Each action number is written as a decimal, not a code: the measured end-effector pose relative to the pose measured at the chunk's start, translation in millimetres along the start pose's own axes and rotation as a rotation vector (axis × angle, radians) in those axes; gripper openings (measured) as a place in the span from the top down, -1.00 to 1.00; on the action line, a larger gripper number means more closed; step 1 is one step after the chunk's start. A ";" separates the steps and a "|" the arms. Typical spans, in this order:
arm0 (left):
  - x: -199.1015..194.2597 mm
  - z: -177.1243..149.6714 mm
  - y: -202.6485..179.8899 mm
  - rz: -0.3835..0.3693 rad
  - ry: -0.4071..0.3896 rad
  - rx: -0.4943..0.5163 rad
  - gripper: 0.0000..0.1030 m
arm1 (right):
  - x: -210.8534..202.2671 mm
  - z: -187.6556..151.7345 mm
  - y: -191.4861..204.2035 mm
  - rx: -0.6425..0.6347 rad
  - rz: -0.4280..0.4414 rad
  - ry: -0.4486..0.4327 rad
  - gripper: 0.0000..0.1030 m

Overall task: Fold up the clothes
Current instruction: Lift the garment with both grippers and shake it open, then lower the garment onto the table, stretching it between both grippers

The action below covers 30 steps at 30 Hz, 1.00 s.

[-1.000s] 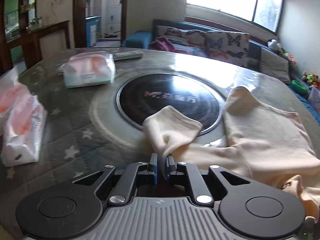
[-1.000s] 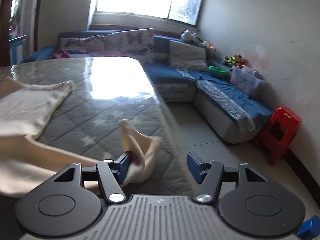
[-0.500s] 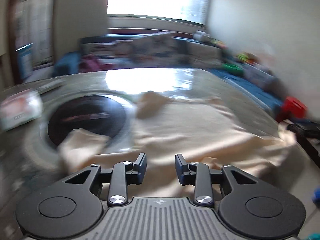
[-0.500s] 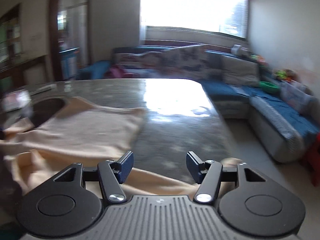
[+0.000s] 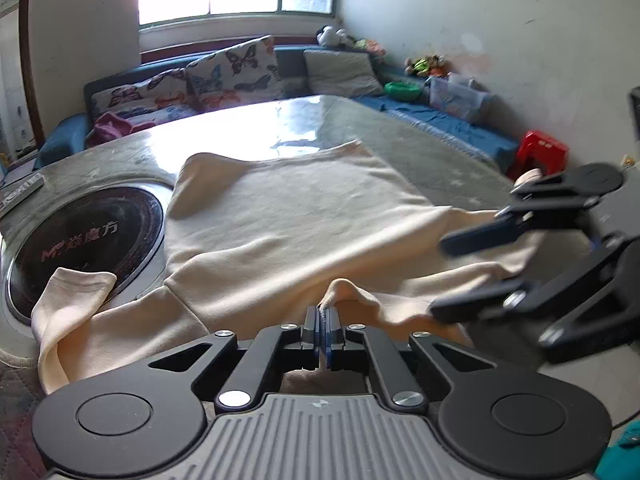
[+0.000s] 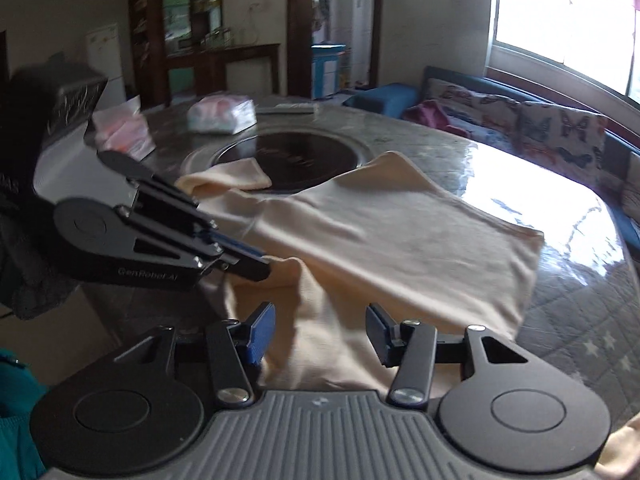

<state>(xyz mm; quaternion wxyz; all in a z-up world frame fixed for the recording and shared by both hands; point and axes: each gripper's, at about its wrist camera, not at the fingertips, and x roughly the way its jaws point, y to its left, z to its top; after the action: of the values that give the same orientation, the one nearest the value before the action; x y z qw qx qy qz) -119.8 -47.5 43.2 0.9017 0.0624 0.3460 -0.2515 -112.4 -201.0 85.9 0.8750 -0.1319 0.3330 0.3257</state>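
Observation:
A cream long-sleeved garment (image 5: 288,216) lies spread on the table, its near edge hanging toward me; it also shows in the right wrist view (image 6: 392,240). My left gripper (image 5: 322,320) is shut on a fold of the garment's near edge, and appears from the side in the right wrist view (image 6: 256,264). My right gripper (image 6: 320,328) is open, its jaws on either side of the near cloth edge without closing on it. It appears in the left wrist view (image 5: 452,276) at the right, over the garment's right part. One sleeve (image 5: 76,284) lies over the black disc.
The table (image 5: 420,148) has a black round inset (image 5: 80,236) at the left. Tissue packs (image 6: 222,114) and a remote (image 6: 286,109) lie at its far side. A blue sofa (image 5: 432,116) and a red stool (image 5: 540,152) stand beyond the table.
My left gripper let go of the sleeve, swung right while open, and has shut on the garment's near edge. My right gripper left the other sleeve and swung left beside it, open.

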 end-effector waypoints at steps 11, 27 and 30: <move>-25.6 -13.4 -6.7 -0.116 0.008 0.061 0.95 | 3.0 -18.9 13.2 -0.080 0.043 0.137 0.70; 10.3 14.5 10.1 -0.119 -0.016 0.019 0.90 | -4.9 -10.7 -13.3 -0.003 0.029 0.103 0.65; 30.3 3.5 6.2 -0.138 0.057 0.019 0.90 | 7.9 -19.6 -14.5 -0.002 0.048 0.141 0.65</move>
<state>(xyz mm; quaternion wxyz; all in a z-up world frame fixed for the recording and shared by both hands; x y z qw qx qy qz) -95.5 -55.6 25.6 0.8714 0.0540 0.3727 -0.3144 -108.1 -216.8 66.3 0.8411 -0.1475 0.3965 0.3371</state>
